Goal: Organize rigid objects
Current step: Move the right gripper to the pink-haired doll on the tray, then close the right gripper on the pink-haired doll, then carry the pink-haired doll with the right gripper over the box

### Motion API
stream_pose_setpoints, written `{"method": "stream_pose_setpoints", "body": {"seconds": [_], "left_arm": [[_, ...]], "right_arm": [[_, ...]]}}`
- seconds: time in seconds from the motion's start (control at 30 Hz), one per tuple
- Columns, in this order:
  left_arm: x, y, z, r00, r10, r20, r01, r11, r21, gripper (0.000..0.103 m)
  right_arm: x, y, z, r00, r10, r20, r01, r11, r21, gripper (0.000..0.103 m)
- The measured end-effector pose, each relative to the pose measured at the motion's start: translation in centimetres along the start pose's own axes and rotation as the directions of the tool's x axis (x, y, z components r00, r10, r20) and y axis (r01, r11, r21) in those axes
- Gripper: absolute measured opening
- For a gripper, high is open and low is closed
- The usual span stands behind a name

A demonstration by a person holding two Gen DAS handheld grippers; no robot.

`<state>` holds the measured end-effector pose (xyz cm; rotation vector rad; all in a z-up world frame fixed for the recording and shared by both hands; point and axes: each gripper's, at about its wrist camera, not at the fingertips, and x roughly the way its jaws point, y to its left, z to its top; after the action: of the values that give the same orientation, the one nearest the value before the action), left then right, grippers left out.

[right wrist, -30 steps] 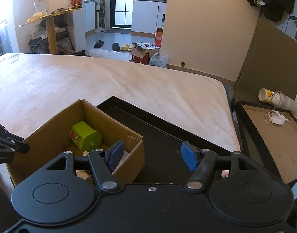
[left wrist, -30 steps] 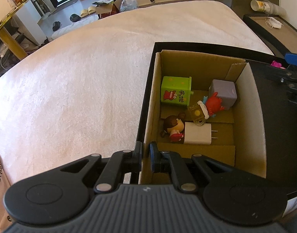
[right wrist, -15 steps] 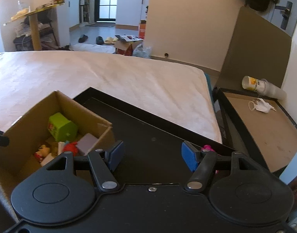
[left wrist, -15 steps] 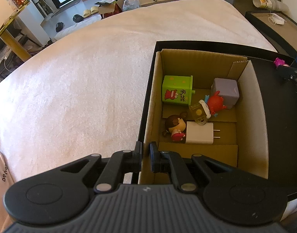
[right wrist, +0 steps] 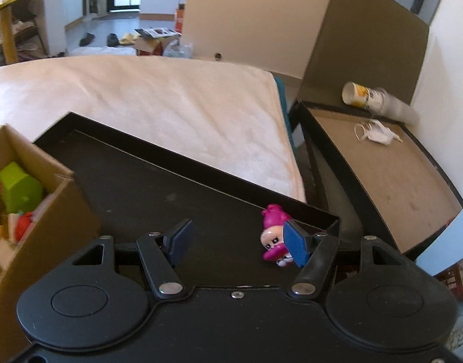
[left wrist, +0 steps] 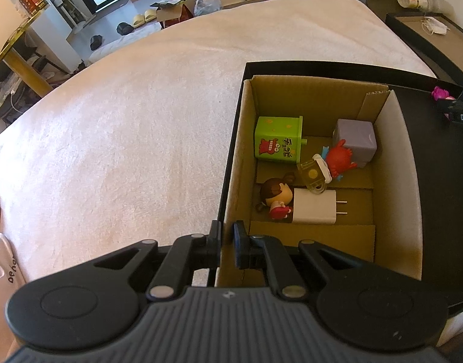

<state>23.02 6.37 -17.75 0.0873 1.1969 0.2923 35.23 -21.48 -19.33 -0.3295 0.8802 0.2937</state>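
Two tongs — left tongs clamped on the cardboard box wall, right tongs spread — "DAS" lettering legible.

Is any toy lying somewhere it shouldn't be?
Yes. One pink figure lies tipped over in the far corner of the black tray, alone, while the other toys are in the cardboard box. The open right gripper is near it, not holding it.
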Motion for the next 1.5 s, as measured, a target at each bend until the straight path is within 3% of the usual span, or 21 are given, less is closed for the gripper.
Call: {"method": "stream_pose_setpoints", "body": {"seconds": [0.43,0.8,0.9,0.93,0.97,1.17,1.5], "left_arm": [[-0.1,0.1,0.0,1.0,-0.005,0.0,0.005,1.0,-0.002,0.007],[-0.2,0.1,0.0,1.0,-0.007,0.003,0.007,1.0,0.003,0.007],[-0.2,0.1,0.0,1.0,-0.005,0.003,0.005,1.0,0.004,0.007],[-0.1,0.1,0.0,1.0,-0.004,0.002,0.004,1.0,0.004,0.007],[-0.1,0.1,0.0,1.0,-0.006,0.003,0.006,1.0,0.003,0.007],[-0.2,0.1,0.0,1.0,-0.006,0.004,0.006,1.0,0.002,0.007],[-0.3,0.4,-0.1,1.0,-0.021,0.005,0.021,1.0,-0.009,0.007]], "right_arm": [[3.9,-1.8,-0.9,0.994,-0.092,-0.055,0.093,0.995,0.023,0.065],[6.7,-2.4,-1.6,0.989,-0.109,-0.096,0.111,0.994,0.019,0.063],[6.7,-2.5,-1.4,0.991,-0.101,-0.091,0.103,0.995,0.019,0.054],[6.7,-2.5,-1.4,0.99,-0.096,-0.098,0.099,0.995,0.02,0.044],[6.6,-2.5,-1.3,0.989,-0.095,-0.109,0.098,0.995,0.025,0.041],[5.9,-3.6,-1.2,0.986,-0.039,-0.164,0.06,0.991,0.122,0.04],[2.4,-3.3,-0.7,0.992,-0.016,-0.129,0.033,0.99,0.135,0.04]]}}
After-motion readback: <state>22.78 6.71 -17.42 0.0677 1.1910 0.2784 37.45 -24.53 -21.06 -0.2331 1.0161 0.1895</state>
